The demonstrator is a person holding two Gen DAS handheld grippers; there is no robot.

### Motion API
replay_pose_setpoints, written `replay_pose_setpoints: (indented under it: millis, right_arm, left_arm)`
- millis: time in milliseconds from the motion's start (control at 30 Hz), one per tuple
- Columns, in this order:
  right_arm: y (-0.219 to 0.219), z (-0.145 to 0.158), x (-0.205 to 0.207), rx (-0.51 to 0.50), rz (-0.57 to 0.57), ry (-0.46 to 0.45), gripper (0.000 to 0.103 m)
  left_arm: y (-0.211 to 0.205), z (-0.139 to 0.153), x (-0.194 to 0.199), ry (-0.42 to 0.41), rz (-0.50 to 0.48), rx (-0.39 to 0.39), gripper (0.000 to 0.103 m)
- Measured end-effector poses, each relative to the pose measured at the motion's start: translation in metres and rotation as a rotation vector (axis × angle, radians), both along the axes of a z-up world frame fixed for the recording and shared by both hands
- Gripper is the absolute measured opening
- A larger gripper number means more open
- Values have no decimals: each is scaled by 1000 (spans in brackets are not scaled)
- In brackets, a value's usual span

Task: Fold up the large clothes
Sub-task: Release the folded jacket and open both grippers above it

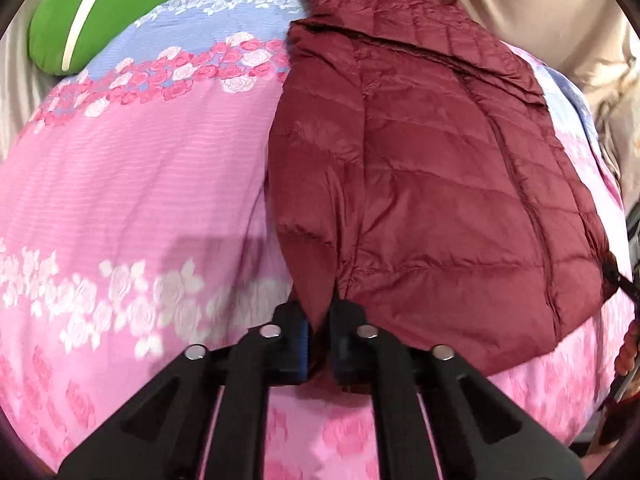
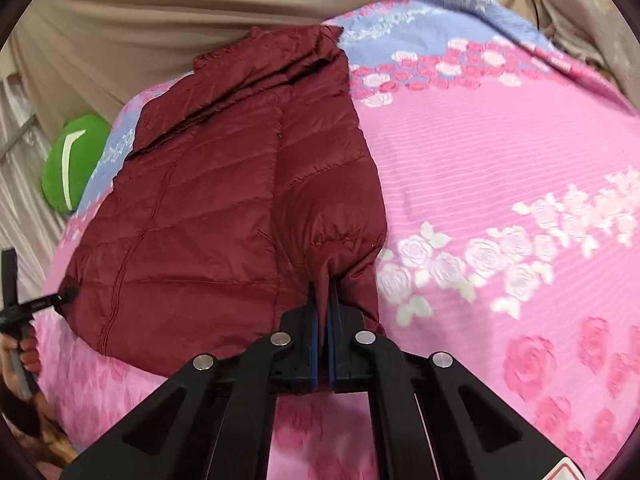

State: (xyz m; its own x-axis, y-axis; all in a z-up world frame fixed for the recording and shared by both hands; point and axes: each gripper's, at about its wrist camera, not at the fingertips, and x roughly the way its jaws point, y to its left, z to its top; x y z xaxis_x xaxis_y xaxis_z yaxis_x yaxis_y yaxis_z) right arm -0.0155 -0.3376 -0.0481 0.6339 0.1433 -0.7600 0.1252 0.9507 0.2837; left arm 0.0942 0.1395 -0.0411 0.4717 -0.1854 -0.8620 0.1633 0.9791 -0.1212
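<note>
pink floral bedspread (image 1: 140,184) carries a quilted maroon jacket (image 1: 440,168), both grippers' fingers (image 1: 298,344) pinching its hem.

Quilted, faintly glossy jacket (image 1: 432,184); ribbed cloth bedspread (image 1: 140,184).

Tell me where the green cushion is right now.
The green cushion sits top left in the left wrist view, at the floral bedspread's far edge, apart from the maroon jacket.

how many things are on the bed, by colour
Maroon: 1, the puffer jacket with both sleeve cuffs pinched
Green: 1, the cushion with a white stripe
Black: 2, the left gripper and right gripper
Total: 4, all over the pink floral bedspread
</note>
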Motion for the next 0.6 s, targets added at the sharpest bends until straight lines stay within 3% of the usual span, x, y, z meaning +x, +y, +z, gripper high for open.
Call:
replay_pose_setpoints:
  millis: [133,267,367,433,467,500,600]
  right_arm:
    - [4,11,-40,-52,38,34,2]
    - [4,7,-85,-103,80,142,3]
    - [6,7,-100,-169,105,211,6]
    - [0,27,-97,-246,66,158,17]
    - [-5,40,-94,-264,40,115,28]
    - [-11,60,-87,-266,10,47,32]
    - [-17,104,-55,-244,-1,-133,36]
  left_arm:
    - [7,6,-44,16,-47,8,3]
    - [19,8,-89,94,-64,-57,6]
    - [25,29,-99,46,-39,-39,10]
    - [26,61,-95,-63,-18,-8,24]
    - [25,81,-88,-136,-5,19,44]
    - [22,96,-80,-196,2,26,55]
    - [0,131,-44,-318,-31,30,59]
